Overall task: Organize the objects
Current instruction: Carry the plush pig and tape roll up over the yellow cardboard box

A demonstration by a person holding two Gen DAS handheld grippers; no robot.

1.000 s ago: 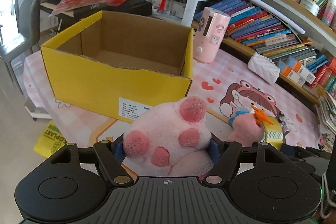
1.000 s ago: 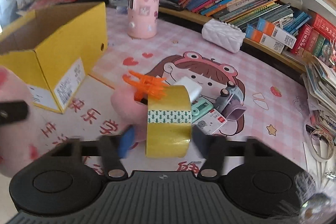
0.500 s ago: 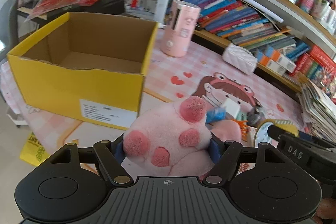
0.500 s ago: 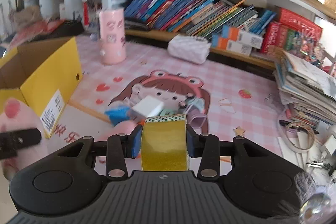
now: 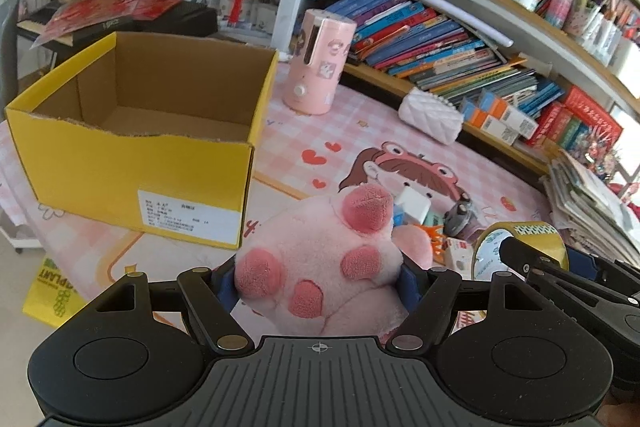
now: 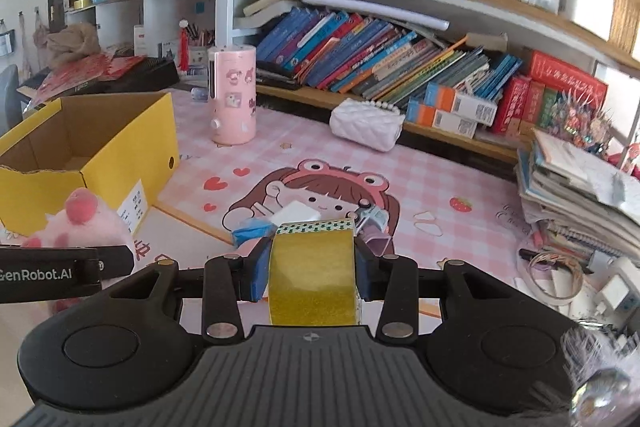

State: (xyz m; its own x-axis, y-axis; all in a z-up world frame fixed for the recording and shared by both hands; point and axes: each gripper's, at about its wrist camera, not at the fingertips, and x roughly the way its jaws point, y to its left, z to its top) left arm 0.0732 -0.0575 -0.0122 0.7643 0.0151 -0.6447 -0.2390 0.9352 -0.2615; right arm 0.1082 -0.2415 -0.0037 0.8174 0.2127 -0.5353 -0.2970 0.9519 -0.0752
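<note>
Open yellow box, torn rim

We see a table under a pink checked cartoon cloth – on it a yellow box, a pink canister and a white quilted pouch.

The left gripper gripped a pink plush paw between its pads. An open yellow box stood beyond it on the table.
</note>
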